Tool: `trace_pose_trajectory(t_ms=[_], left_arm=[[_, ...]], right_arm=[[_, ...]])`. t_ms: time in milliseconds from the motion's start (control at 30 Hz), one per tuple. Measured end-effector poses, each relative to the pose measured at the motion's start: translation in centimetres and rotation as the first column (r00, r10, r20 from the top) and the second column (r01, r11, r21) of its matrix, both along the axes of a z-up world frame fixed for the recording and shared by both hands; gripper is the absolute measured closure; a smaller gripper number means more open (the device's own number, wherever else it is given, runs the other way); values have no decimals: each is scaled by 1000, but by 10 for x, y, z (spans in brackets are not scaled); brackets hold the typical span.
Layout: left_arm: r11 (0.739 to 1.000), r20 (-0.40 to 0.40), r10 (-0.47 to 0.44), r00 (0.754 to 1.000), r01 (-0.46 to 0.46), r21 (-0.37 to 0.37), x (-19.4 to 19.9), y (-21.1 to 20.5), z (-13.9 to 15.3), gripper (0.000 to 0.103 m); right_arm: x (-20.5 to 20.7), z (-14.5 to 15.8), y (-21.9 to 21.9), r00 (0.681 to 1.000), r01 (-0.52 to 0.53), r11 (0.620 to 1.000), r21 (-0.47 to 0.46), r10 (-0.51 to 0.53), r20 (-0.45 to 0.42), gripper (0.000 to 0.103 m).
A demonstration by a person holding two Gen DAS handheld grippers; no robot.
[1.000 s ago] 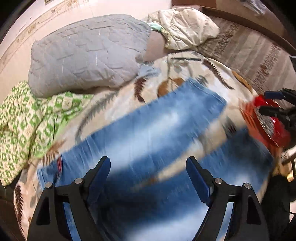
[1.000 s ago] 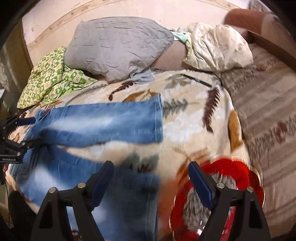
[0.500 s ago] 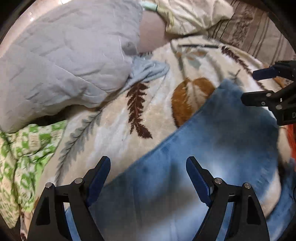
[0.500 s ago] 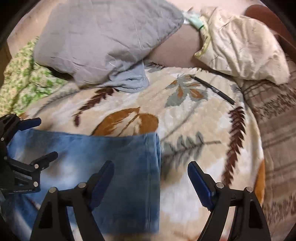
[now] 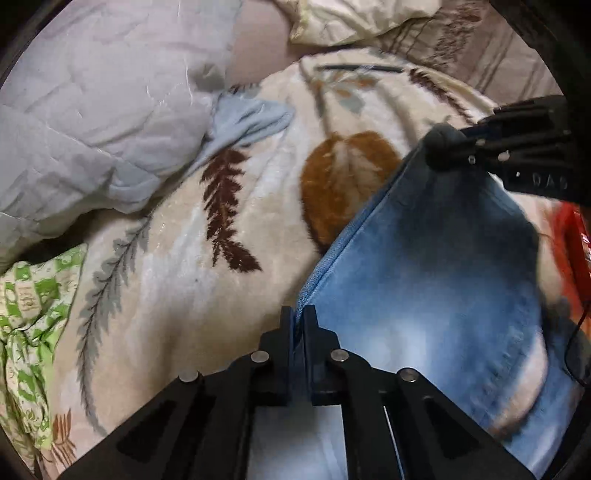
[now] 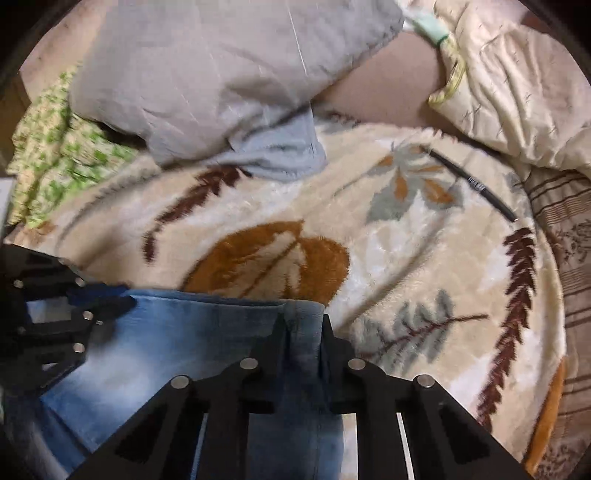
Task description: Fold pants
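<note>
The blue pants (image 5: 424, 277) lie on a leafy blanket (image 6: 369, 221) on the bed. The left gripper (image 5: 298, 314) pinches one hem corner, and the right gripper (image 6: 301, 325) pinches the other. A gray pillow (image 6: 221, 74) rests behind them.

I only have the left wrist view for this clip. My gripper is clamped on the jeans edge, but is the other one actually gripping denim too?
Observer: Yes. In the right wrist view the right gripper is shut on the jeans, at the leg's hem corner.
Operator: How does the hem run between the two grippers?
Observer: Nearly straight, from that corner across to the left gripper.
Operator: Anything at the pillow end that my view crops?
Observer: A mint-green item sits between the grey pillow and the cream pillow.
</note>
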State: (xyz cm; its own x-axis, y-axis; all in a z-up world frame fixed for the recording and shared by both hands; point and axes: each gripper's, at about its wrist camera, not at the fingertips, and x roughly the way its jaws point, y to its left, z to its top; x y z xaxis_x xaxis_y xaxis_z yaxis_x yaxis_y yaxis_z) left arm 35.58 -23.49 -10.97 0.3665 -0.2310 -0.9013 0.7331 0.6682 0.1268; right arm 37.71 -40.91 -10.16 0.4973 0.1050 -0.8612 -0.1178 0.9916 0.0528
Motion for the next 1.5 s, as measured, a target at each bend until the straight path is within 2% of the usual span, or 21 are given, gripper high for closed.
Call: trace_pose_trajectory(t_ms=[100, 267, 400, 533, 600, 733, 1033, 1100, 1233, 1333, 1467, 1500], left_arm=[[999, 39, -22, 999, 23, -29, -30, 11, 24, 100], [993, 101, -61, 993, 71, -91, -88, 31, 65, 100], [983, 139, -119, 983, 136, -120, -157, 40, 89, 100], [975, 145, -158, 977, 177, -133, -212, 42, 91, 100], [969, 126, -174, 977, 192, -154, -237, 43, 88, 100], [964, 81, -218, 973, 228, -139, -279, 38, 62, 100], [986, -84, -158, 984, 151, -76, -299, 30, -17, 100], [988, -89, -148, 985, 143, -61, -302, 29, -28, 100], [991, -129, -108, 986, 97, -87, -293, 29, -29, 100], [992, -112, -112, 987, 104, -79, -292, 30, -31, 99], [993, -110, -102, 989, 95, -73, -293, 29, -31, 99], [993, -112, -97, 989, 89, -74, -292, 29, -31, 99]], right_arm=[[-26, 23, 0, 999, -26, 1000, 15, 25, 46, 87], [-98, 62, 0, 987, -73, 995, 64, 63, 149, 87], [-160, 76, -2, 974, -107, 988, 115, 81, 210, 87], [-226, 71, -9, 966, -125, 974, 189, 76, 246, 87], [-256, 61, -12, 969, -124, 969, 214, 72, 236, 87], [-294, 36, -17, 979, -114, 965, 236, 70, 189, 87], [-324, -26, -2, 994, -110, 989, 100, 108, 22, 87], [-325, -36, -1, 994, -106, 990, 92, 106, 4, 87], [-325, -43, 4, 994, -109, 993, 51, 109, 3, 87], [-323, -45, 8, 994, -111, 993, 27, 111, 2, 86], [-323, -43, 8, 995, -104, 994, 27, 104, 6, 81], [-324, -42, 9, 995, -102, 994, 26, 101, 7, 76]])
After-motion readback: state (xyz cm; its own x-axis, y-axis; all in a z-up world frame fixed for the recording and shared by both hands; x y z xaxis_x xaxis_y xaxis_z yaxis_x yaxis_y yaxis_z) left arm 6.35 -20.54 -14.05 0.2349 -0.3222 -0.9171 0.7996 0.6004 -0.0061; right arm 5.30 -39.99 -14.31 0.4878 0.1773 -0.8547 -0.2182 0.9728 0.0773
